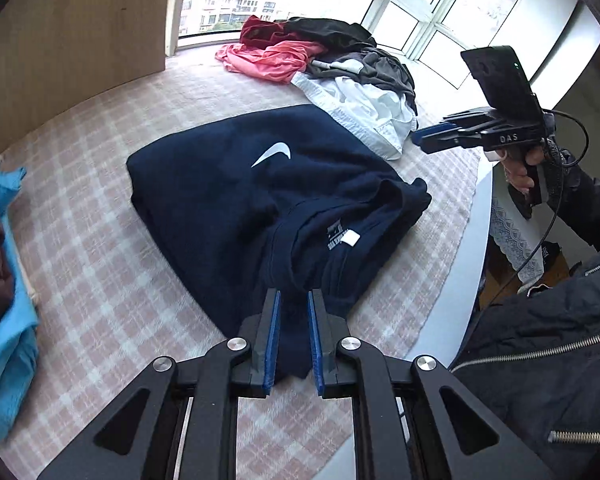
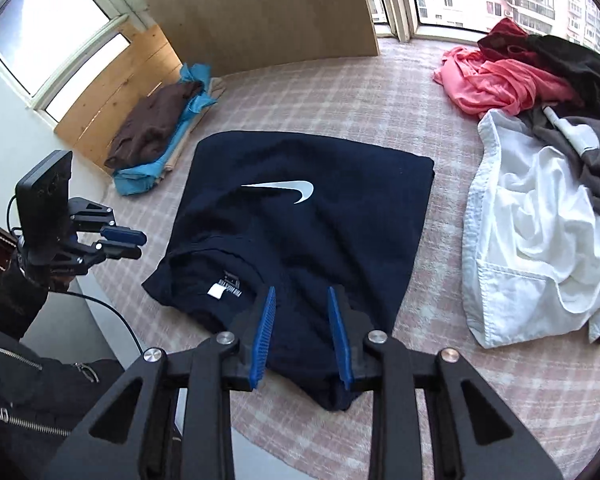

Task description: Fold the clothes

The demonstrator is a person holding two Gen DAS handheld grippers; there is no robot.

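We see the navy sweatshirt [image 2: 300, 232] lying folded into a rough rectangle in the middle of the pink-checked bed cover [image 2: 380, 92], white swoosh logo [image 2: 284, 190] face up, neck label [image 2: 216, 292] showing at the near edge. The collar end is bunched and rumpled; the far edge lies flat and straight.

Our left gripper [image 1: 294, 336] sits low over the near hem of the sweatshirt. Its 2 blue-padded fingers [image 1: 271, 340] stand a narrow gap apart, dark cloth showing between them, but the pads do not press on it, so nothing is held. In the right wrist view the same gripper [image 2: 124, 242] appears off to the side of the sweatshirt, above the cover's edge, nothing between its fingers.

Our right gripper [image 2: 302, 336] hangs over the sweatshirt's near corner, fingers [image 2: 264, 336] parted somewhat wider and splayed, gripping nothing. From the left wrist view it [image 1: 420, 138] is raised clear of the cloth, held by a hand [image 1: 520, 168] in a dark zipped jacket sleeve.

Outward: a heap of unfolded clothes [image 2: 540, 120] lies beside the sweatshirt near the window: pink, dark red, black, grey and a white shirt [image 2: 532, 232]. On the opposite side, a small stack [image 2: 156, 140] of brown on blue garments rests against a wooden board [image 2: 260, 12].
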